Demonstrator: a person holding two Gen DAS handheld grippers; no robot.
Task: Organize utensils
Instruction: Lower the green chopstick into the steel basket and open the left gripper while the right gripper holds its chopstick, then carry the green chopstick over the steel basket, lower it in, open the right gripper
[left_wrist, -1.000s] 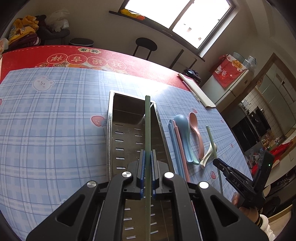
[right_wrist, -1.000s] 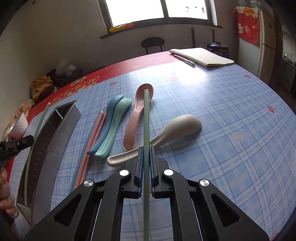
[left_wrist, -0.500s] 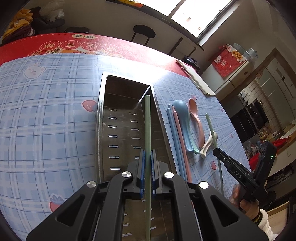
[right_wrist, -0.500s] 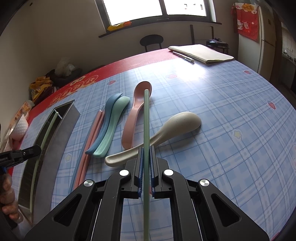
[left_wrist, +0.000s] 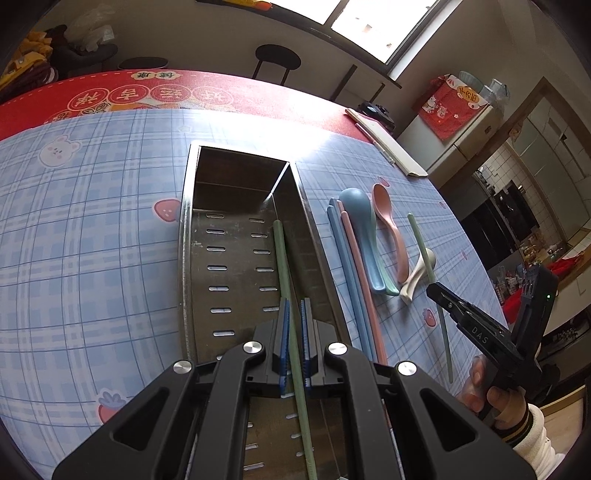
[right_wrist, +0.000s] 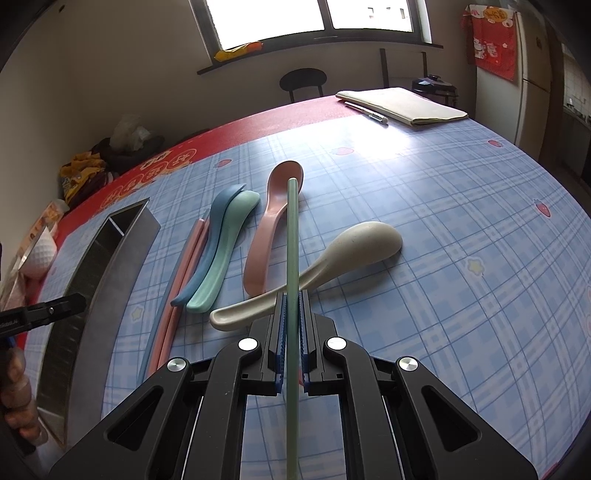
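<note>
1. Utensils: the left claw (left_wrist: 294, 345), clamped on one green chopstick (left_wrist: 284, 266), has tipped it lower, so its far end now lies inside the steel holder (left_wrist: 184, 236).
2. Release looks imminent.
3. The right claw (right_wrist: 291, 332) stays pinched on the matching chopstick (right_wrist: 292, 236) above the tabletop (right_wrist: 461, 229).
4. Matte, rounded plastic spoons (right_wrist: 273, 225) lie beside the slotted, box-shaped holder.

There were four spoons: blue (right_wrist: 218, 225), mint (right_wrist: 232, 240), pink (right_wrist: 273, 221), cream (right_wrist: 332, 266). Two green chopsticks (left_wrist: 284, 266) (right_wrist: 292, 240), one metal tray (left_wrist: 229, 258), two grippers (left_wrist: 294, 343) (right_wrist: 291, 332).
</note>
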